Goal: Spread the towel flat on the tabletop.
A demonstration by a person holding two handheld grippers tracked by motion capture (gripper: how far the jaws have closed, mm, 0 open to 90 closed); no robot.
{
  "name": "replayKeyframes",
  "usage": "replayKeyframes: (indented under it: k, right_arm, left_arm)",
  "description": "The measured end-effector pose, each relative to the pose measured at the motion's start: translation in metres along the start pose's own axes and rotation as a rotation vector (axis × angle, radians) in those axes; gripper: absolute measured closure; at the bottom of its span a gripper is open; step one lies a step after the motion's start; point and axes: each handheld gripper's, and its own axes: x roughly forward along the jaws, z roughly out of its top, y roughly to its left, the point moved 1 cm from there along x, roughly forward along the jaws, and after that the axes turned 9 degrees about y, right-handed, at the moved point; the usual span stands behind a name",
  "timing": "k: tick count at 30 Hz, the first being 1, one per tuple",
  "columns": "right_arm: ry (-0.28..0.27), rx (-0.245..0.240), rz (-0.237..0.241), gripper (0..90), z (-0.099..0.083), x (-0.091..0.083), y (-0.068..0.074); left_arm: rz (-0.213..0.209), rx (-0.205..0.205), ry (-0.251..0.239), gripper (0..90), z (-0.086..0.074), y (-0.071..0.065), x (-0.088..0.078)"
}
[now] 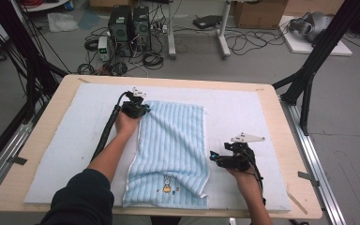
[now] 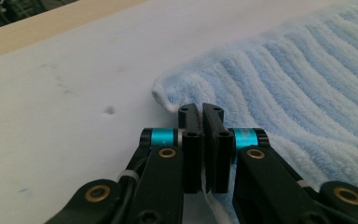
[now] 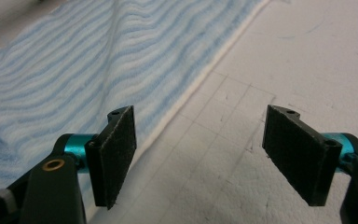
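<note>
White mat [image 1: 243, 112] carries the striped towel [image 1: 171, 150], computers [image 1: 130, 28] behind.

Both grippers are black, with 2 flat jaws, turquoise collars and brass rivets; the person's left sleeve [image 1: 82, 199] is dark.

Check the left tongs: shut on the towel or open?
Shut on the towel: left tongs pinch its white edge beside the far corner.
</note>
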Motion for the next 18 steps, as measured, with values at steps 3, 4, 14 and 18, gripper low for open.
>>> replayKeyframes:
  k: [3, 4, 14, 18]
  right_arm:
    - [-0.007, 0.004, -0.001, 25.2, 0.001, 0.001, -0.001]
    - [-0.012, 0.007, -0.004, 25.2, 0.002, 0.002, -0.002]
    - [-0.064, -0.01, -0.009, 22.2, 0.05, 0.031, -0.016]
    - [0.027, -0.006, 0.035, 10.4, 0.077, 0.062, -0.025]
  left_arm:
    - [-0.027, -0.065, -0.013, 73.0, -0.002, 0.009, 0.0]
    - [-0.025, -0.076, -0.014, 56.6, -0.003, 0.01, -0.001]
    - [-0.15, -0.161, -0.08, 37.9, -0.012, 0.025, -0.028]
    - [-0.17, -0.182, -0.079, 37.9, -0.02, 0.03, -0.034]
